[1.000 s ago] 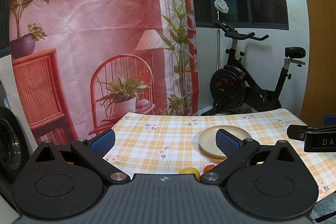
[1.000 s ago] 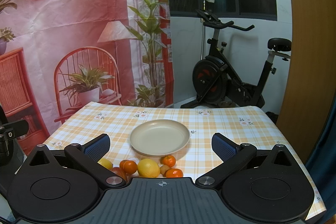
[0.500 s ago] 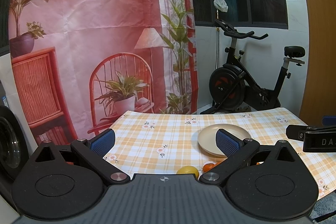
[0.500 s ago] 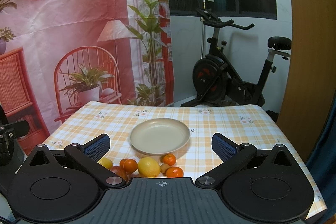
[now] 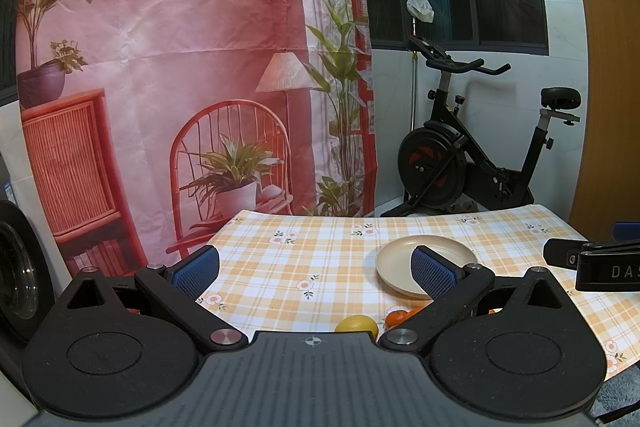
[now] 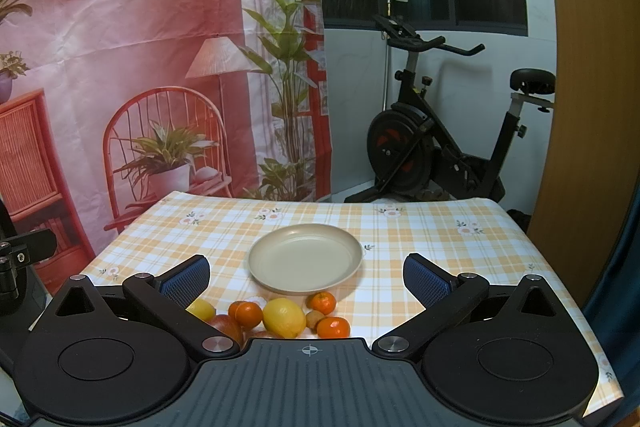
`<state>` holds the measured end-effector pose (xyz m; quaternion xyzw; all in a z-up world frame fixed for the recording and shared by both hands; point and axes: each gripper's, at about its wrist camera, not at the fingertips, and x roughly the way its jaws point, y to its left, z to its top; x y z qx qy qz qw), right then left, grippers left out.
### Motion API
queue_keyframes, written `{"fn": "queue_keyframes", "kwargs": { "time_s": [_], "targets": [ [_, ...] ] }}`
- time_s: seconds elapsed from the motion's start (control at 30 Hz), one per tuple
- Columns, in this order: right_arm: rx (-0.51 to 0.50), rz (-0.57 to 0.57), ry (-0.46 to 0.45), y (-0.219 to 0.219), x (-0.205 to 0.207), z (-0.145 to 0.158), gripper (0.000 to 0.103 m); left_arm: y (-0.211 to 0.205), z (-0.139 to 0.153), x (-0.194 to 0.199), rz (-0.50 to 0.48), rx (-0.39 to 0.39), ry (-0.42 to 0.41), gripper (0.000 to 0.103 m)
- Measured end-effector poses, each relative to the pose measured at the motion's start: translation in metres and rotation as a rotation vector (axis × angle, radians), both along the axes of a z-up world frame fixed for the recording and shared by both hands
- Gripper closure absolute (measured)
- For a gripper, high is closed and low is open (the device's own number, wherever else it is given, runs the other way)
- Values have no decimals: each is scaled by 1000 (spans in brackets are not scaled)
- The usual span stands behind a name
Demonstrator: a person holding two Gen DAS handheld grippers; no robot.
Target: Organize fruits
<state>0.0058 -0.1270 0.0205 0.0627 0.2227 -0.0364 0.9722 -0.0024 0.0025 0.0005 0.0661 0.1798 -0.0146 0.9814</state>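
An exercise bike point(image 6: 436, 143) stood behind the checked table point(image 6: 440, 247). A beige plate point(image 6: 305, 257) sat mid-table, the fruits point(image 6: 284, 317) clustered just in front of it. Both the left claw point(image 5: 316, 267) and right claw point(image 6: 306, 275) hovered spread apart, gripping nothing.

"DA", perhaps "DAS", on right hand-held gripper point(image 5: 600, 267)

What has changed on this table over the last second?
Very little. The right hand-held gripper has tipped slightly, so the fruit pile shows more fully. Both stay open, holding nothing; the left hand-held gripper barely shifted. The plate remains empty.
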Motion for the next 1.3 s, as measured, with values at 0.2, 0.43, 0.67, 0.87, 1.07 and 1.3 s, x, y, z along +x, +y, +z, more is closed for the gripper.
{"fn": "queue_keyframes", "kwargs": {
  "time_s": [0.2, 0.43, 0.67, 0.87, 1.07, 1.3],
  "targets": [
    [1, 0, 1, 0, 0, 1, 0, 0, -1, 0, 0, -1, 2, 0],
    [1, -3, -1, -2, 2, 5, 0, 1, -3, 3, 3, -4, 12, 0],
    [-32, 17, -52, -3, 6, -10, 0, 6, -6, 17, 39, 22, 18, 0],
    [-77, 49, -99, -21, 26, -26, 0, 13, -13, 39, 60, 46, 13, 0],
    [-71, 41, -107, -31, 49, -52, 0, 15, -29, 64, 55, 63, 38, 1],
    [17, 88, -72, -40, 76, -85, 0, 19, -54, 99, 58, 83, 104, 15]
  ]
}}
